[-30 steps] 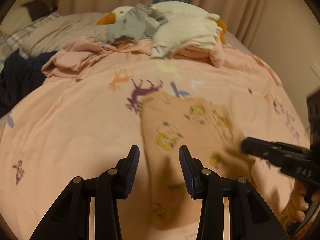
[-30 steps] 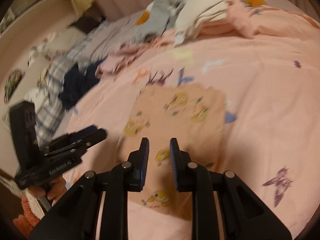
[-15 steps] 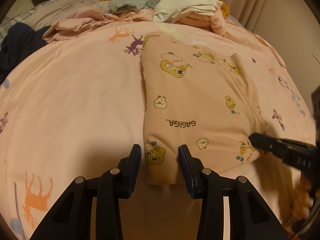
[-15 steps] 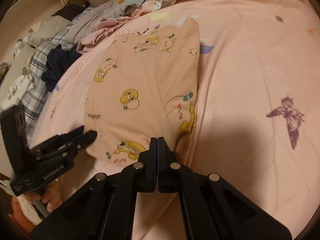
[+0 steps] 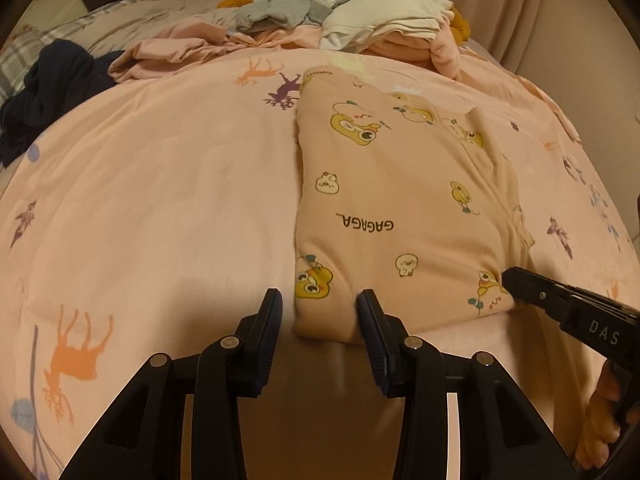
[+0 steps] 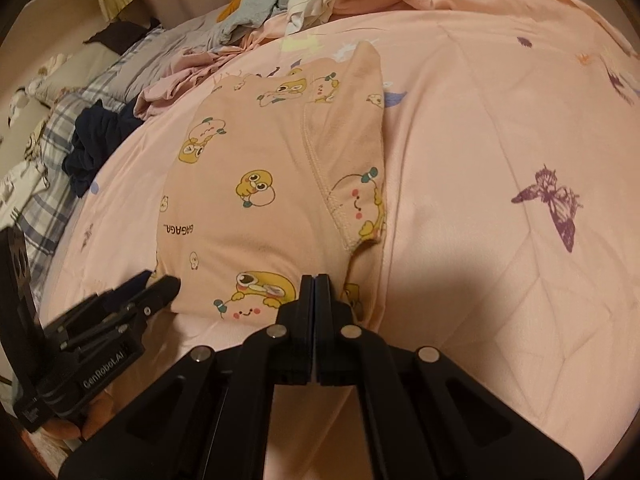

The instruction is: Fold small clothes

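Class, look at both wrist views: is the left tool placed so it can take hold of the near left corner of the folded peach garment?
Probably yes. The left tool stands open with the garment's near left corner between its fingers, nothing covering it. The right tool, shut, is at the other near corner, out of the way.

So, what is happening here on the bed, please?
A person is folding a small peach garment with cartoon duck prints on a pink bedspread, using a handheld gripper in each hand. The garment lies already folded narrow. The right gripper is shut at the garment's near edge; whether it pinches cloth is unclear. The left gripper stands open around the near left corner, not pressing it. Other clothes are piled behind.
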Available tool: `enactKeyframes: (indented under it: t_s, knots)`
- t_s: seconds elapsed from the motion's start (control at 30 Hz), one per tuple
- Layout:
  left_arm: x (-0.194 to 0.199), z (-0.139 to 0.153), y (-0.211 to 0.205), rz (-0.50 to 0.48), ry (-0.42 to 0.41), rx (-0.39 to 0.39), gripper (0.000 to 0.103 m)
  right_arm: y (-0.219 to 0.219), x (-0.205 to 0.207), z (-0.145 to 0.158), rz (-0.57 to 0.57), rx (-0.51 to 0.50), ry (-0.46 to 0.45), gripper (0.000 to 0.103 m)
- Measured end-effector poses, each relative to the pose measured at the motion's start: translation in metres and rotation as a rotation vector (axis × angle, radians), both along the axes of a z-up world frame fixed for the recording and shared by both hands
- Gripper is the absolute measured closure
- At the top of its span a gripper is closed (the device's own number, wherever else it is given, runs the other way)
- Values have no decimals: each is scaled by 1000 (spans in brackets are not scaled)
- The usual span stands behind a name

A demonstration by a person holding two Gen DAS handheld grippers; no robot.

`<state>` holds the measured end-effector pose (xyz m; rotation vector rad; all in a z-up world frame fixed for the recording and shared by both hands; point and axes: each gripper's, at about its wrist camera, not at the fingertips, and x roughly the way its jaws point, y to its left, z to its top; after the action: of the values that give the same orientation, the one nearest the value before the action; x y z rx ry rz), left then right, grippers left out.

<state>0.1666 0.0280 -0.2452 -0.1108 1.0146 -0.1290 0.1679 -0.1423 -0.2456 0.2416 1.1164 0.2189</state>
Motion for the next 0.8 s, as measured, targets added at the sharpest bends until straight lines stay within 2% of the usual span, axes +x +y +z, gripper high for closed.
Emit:
enactKeyframes:
  t_s: [0.1,0.23,0.43,0.57,0.67,0.73,0.8]
  knots:
    - [2,1,2,45,26,-26,60,0,1,0,-28,9,15,103]
    - [3,3,2,82,54,-43,60,7,-2,3,-31,-27,9,102]
    - [0,3,-2,125,53,-23,59,15,-5,8,-35,-78,2,99]
    - [-3,6,2,148,72,-38,58,12,-9,12,-32,-26,-4,83]
    - [-7,19,6,156,112,-55,58,7,-14,17,-51,-2,29,82]
    - [-13,35,9,145,83,-61,58,3,-17,27,-59,-11,46,76]
    - [-21,60,11,139,13,-66,44,-1,-22,44,-78,-43,27,65]
